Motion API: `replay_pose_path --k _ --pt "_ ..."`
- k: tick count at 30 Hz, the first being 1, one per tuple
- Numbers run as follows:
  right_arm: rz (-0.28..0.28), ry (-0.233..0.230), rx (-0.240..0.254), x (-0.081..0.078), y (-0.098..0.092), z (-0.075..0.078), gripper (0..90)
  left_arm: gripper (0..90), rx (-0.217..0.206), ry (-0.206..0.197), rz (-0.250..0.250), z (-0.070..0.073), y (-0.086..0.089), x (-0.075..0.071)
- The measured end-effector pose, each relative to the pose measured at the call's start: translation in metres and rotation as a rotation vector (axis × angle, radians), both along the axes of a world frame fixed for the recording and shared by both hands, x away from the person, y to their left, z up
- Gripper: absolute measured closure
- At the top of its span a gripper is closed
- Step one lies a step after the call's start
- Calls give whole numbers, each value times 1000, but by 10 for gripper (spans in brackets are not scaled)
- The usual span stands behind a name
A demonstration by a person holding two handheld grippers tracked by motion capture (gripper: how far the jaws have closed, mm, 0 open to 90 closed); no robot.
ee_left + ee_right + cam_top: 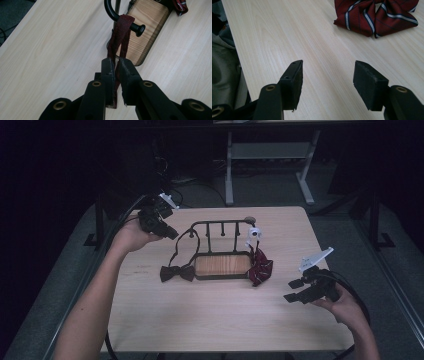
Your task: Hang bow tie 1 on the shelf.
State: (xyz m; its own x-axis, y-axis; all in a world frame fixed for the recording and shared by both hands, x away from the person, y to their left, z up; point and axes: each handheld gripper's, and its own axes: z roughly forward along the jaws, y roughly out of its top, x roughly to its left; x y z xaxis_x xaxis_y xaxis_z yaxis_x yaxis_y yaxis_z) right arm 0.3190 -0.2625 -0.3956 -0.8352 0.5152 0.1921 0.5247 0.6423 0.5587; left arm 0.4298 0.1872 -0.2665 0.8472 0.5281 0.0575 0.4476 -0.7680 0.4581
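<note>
1. Over on the left, the left tool [171,233] sits at the rack's [220,222] left end, and in the left gripper view it [117,61] has the dark red strap [122,27] running between its jaws. They stand very narrow, yet a sliver of desk [200,320] shows beside the strap, so I judge the pinch is off.
2. The strap is looped over the curved end bar, just by the knobbed peg [138,28], at 12 o'clock from the tool. Its dark bow tie [177,272] lies on the desk at 5 o'clock from that tool in the high view, touching the wooden base [222,265].
3. The step looks like hanging this tie, at the letting-go stage. The next move calls for backing the tool straight off without dragging the loop from the bar.
4. At the rack's right end, the striped bow tie [260,267] rests against the base.
5. The right tool [294,290] hovers with its jaws wide and nothing between them. In the right gripper view the striped tie [374,17] lies at 1 o'clock, well apart.
</note>
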Motion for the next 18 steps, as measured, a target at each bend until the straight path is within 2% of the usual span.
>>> replay_pose_path --k 5,7,9,13,18 --pt "0 1 -1 0 0 -1 404 776 20 1 -5 0 2 -3" --pt "-1 3 -2 0 0 -1 404 764 14 -5 -5 0 3 -5" --pt "-5 4 -1 0 0 -2 400 751 -14 2 -8 -1 4 -8" --pt "-16 2 -4 1 0 -2 382 736 -14 15 -11 -7 7 -13" --pt "-18 0 -7 0 1 -1 377 720 -29 8 -8 -9 15 -20"
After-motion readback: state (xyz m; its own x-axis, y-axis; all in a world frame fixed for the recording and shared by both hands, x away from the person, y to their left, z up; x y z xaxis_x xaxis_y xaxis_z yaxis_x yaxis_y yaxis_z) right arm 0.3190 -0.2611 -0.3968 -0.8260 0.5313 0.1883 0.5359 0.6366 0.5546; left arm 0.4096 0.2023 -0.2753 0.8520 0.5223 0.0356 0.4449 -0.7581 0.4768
